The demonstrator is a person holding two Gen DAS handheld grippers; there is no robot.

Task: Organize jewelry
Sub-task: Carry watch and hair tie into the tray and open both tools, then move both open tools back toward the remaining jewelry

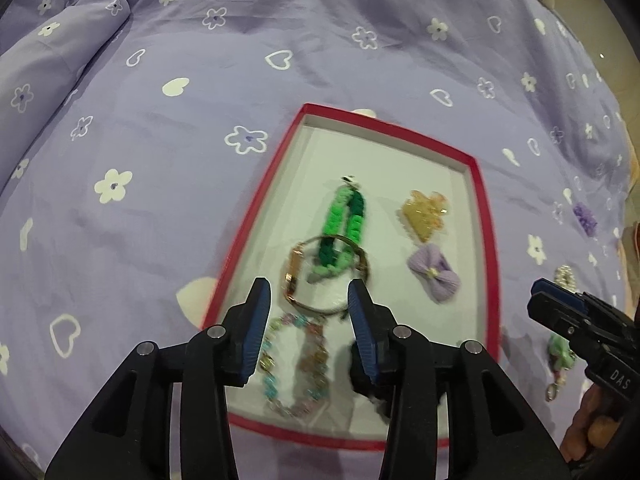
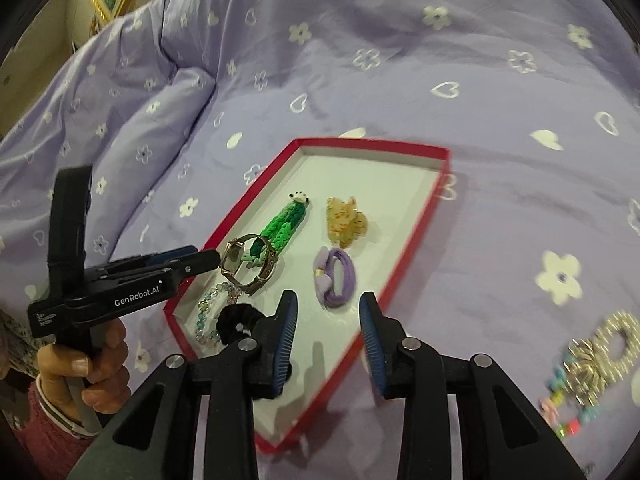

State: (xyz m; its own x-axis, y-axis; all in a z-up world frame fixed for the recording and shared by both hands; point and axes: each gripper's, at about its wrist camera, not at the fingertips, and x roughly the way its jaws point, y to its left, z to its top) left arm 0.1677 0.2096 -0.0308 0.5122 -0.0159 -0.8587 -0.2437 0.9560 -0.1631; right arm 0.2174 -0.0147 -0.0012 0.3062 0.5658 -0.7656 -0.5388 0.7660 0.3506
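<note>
- I hold the left hand-held gripper point(image 1: 308, 292) released above the near end of the red-rimmed tray point(image 1: 486, 240), which lies on a bed under a lilac bedspread point(image 1: 160, 128) printed with flowers and hearts.
- Between and just beyond its spread fingers lies a gold-toned watch point(image 1: 326, 276), overlapping the lower end of a green braided bracelet point(image 1: 344, 224).
- A pastel beaded bracelet point(image 1: 296, 364) and a black scrunchie point(image 2: 236, 322) sit nearer, partly screened by the fingers.
- A gold glitter hair claw point(image 1: 424, 214) and a lilac bow hair tie point(image 1: 434, 274) occupy the tray's right side.
- My right hand-held gripper point(image 2: 328, 318), also released and empty, hangs over the tray's near right edge.
- Outside the tray, to the right on the bedspread, rest a silvery beaded piece point(image 2: 608, 340) and a multicoloured bead strand point(image 2: 568, 412), both blurred.
</note>
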